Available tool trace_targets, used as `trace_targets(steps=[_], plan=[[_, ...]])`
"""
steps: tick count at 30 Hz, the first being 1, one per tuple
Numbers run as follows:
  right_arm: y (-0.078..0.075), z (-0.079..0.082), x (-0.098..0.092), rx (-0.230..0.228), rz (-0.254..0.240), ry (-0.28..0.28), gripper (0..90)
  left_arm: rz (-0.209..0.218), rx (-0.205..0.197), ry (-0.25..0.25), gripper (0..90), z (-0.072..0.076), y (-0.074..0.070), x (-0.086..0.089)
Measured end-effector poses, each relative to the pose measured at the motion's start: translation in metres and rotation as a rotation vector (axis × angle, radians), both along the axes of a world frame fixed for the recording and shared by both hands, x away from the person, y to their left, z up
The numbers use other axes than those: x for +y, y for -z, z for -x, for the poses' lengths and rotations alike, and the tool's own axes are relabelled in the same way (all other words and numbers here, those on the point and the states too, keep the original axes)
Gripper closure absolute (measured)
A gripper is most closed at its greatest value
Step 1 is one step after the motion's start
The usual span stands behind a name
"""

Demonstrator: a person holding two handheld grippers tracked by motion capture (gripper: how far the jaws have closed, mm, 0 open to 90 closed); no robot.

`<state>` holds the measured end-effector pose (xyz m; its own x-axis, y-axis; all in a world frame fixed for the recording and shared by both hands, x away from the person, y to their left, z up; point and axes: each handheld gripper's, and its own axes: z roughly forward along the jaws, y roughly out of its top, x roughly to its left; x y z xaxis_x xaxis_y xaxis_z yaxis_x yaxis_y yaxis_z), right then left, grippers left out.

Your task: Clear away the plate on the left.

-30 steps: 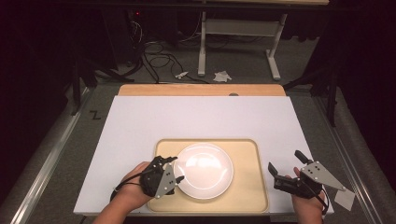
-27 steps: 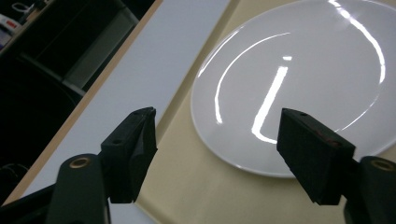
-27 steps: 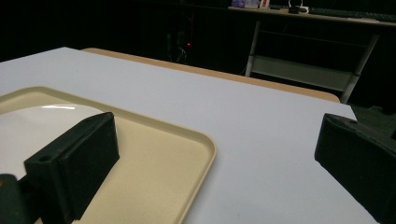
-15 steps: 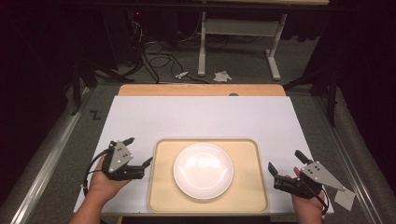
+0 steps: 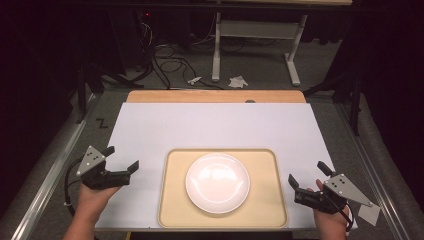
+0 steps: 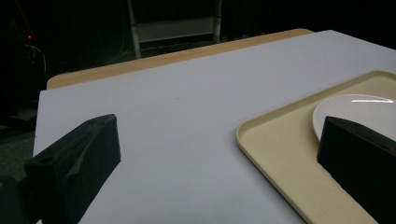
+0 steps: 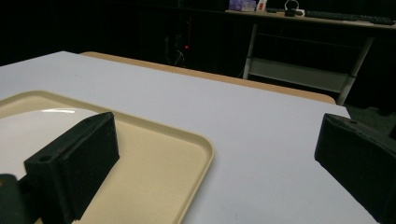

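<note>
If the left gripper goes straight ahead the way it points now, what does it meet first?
Probably the tray's left rim: the open left gripper points right toward it, over bare white tabletop. Its height is unclear.

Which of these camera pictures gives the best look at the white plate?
The high view: the whole round white plate shows from above, centred on the tan tray. The left gripper view catches only its edge behind a black jaw. The right gripper view shows a partial slice.

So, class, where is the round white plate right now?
In the high view, the round white plate lies in the middle of the beige tray at the table's near edge, between the two claws.
</note>
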<state>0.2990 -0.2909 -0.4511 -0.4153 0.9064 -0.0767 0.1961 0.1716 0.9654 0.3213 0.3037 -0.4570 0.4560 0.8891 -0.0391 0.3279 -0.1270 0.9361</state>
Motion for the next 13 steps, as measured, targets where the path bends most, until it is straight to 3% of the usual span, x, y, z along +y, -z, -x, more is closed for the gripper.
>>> trace_targets(steps=[8,13], plan=[[0.003,-0.004,0.001,0.012,0.008,-0.006,0.5,-0.052,0.013,0.034,0.2,-0.003,0.004,-0.011],[0.001,-0.001,0.0,0.005,0.004,-0.009,0.5,-0.048,0.003,0.034,0.6,0.0,0.002,-0.014]])
